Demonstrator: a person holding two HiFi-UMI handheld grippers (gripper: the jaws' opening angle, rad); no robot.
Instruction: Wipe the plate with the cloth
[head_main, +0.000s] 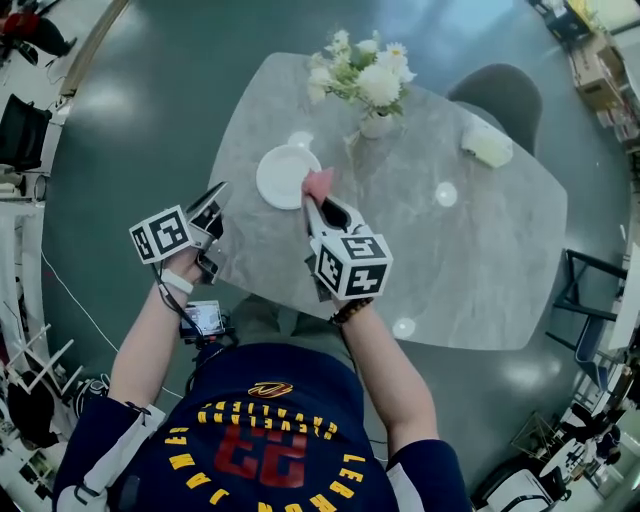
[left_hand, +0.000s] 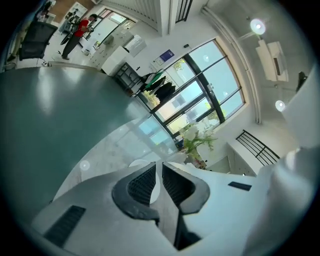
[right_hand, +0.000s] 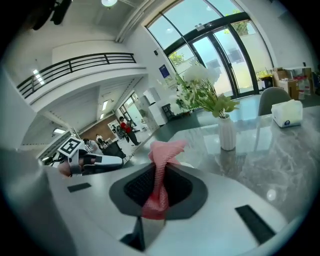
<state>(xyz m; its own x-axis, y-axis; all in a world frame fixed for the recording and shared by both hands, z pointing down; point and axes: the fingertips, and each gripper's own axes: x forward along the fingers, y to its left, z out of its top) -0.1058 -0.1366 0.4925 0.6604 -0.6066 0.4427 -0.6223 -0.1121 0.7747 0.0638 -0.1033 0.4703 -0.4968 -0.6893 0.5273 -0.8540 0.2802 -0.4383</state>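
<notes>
A round white plate (head_main: 285, 175) lies on the grey marble table (head_main: 450, 260), near its left side. My right gripper (head_main: 313, 199) hangs at the plate's right edge, shut on a pink cloth (head_main: 319, 183) that sticks up out of its jaws (right_hand: 161, 172). In the right gripper view the plate is mostly hidden behind the jaws. My left gripper (head_main: 217, 196) is held over the table's left edge, left of the plate, shut with nothing in it (left_hand: 156, 181). A sliver of the plate (left_hand: 142, 163) shows past its fingertips.
A white vase of flowers (head_main: 372, 85) stands just behind the plate. A white tissue box (head_main: 487, 145) sits at the far right of the table, with a grey chair (head_main: 505, 92) behind it. People stand far off (left_hand: 80, 30) across the green floor.
</notes>
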